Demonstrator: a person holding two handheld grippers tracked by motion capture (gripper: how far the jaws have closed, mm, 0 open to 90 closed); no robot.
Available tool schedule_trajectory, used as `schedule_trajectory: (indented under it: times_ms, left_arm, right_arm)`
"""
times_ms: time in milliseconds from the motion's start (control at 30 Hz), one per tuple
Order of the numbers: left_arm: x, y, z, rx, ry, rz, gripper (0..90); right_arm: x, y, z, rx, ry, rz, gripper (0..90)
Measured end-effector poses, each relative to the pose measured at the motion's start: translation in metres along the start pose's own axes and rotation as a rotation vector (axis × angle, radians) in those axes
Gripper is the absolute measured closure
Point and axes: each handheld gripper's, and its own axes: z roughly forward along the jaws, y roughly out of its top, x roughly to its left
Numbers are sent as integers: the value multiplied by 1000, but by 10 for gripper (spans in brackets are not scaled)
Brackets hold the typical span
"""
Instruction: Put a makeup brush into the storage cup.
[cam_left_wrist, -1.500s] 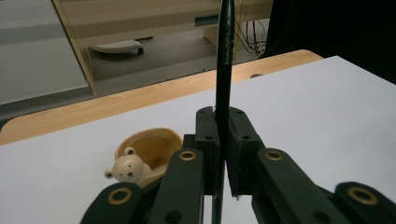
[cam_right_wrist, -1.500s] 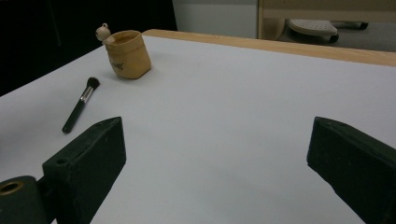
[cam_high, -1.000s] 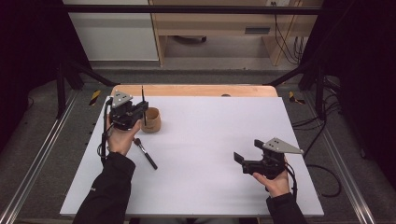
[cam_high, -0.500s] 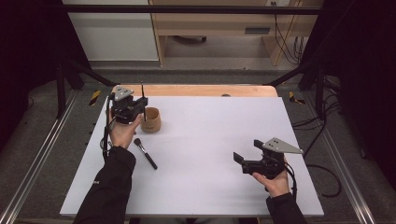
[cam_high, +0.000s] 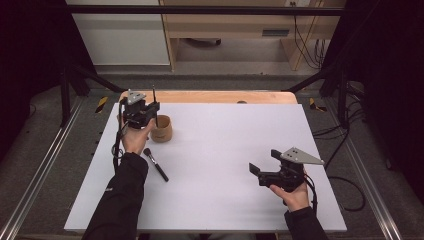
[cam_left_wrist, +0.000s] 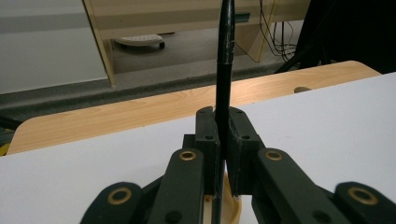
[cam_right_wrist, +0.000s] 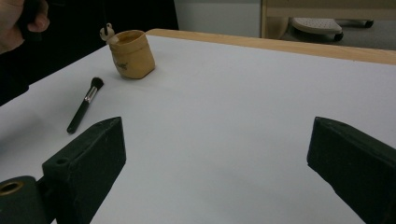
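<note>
White desk, wood edge at far side; left gripper fingers clamped on a thin black stick, upright, rising above the fingertips; tan cup just below and beside those fingers; brush flat on the desk near the left hand; right gripper fingers wide apart, holding nothing, well apart from cup and brush.

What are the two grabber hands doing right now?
Left gripper: closed on a thin black brush handle, held upright over the small tan cup.
Right gripper: open, holding nothing, above the white table.
</note>
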Motion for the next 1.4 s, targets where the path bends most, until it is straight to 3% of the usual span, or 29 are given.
schedule_trajectory:
  times_ms: [833, 1400]
  left_arm:
    - [-1, -12, 24, 24, 20, 13, 843]
    - [-1, -27, 24, 39, 12, 12, 844]
  right_arm:
    - [0, 0, 0, -6, 6, 9, 51]
    - [0, 0, 1, 4, 5, 0, 51]
